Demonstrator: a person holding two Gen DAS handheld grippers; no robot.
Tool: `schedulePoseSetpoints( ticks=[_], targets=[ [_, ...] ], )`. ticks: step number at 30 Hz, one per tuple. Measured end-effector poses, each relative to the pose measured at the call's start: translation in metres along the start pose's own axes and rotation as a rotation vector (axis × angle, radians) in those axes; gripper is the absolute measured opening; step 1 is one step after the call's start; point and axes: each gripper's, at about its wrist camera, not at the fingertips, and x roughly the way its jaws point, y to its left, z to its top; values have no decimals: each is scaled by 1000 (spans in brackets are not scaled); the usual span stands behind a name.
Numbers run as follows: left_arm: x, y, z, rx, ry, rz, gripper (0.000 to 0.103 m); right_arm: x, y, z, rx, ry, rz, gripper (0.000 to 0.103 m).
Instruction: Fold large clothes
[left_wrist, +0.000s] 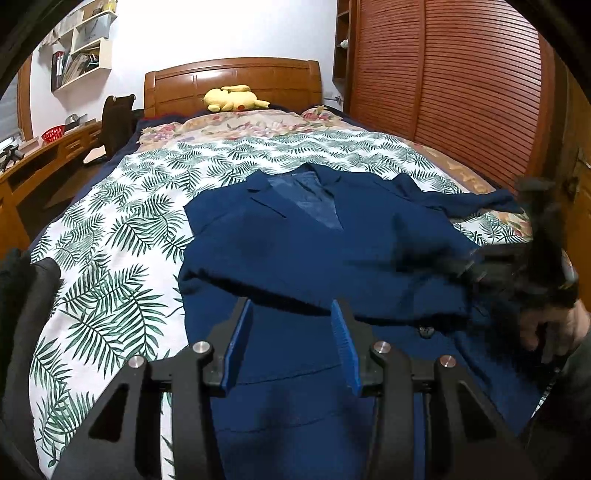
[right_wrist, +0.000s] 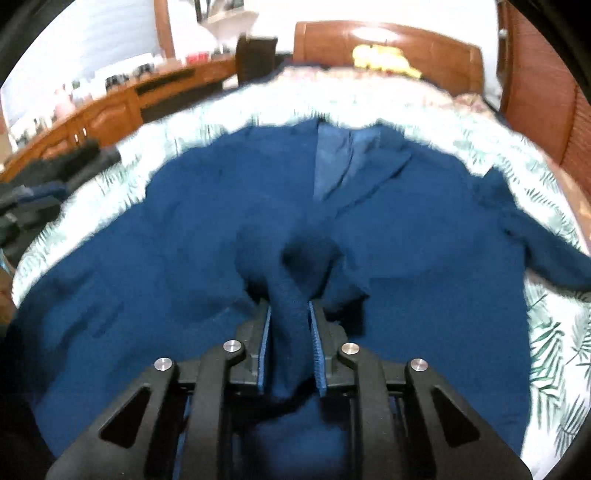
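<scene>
Pinching a bunched fold of the navy blazer (right_wrist: 207, 236) in the right gripper (right_wrist: 290, 347); left gripper (left_wrist: 291, 343) hovering wide above its hem.

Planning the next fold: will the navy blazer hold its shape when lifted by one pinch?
Probably not. The navy blazer bunches into a rope where the right gripper pinches it, so it looks floppy. Its sleeve lies rumpled and would likely trail. The lining looks smooth, maybe slippery.

Navy blue jacket (left_wrist: 314, 236) with paler blue lining (left_wrist: 306, 195), white bedspread (left_wrist: 122, 236) printed with green fern leaves, yellow plush toy (left_wrist: 232, 98) upper centre, reddish-brown slatted wardrobe (left_wrist: 461, 81) upper right.
</scene>
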Motion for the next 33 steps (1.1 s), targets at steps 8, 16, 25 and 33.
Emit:
schedulePoseSetpoints(
  ticks=[8,16,25,33],
  targets=[
    [2,4,2,-15,-2,2,43,-78,-23,14,61,-155,-31,11],
    [4,-2,6,-17,-18,-2,43,-67,-43,-1,120,-79,-118,62],
    [12,-9,7,-11,-10,-9,43,-52,-27,-5,82,-52,-71,62],
    [13,-14,7,-3,-13,-10,43,-18,19,-16,-32,40,4,62]
  ],
)
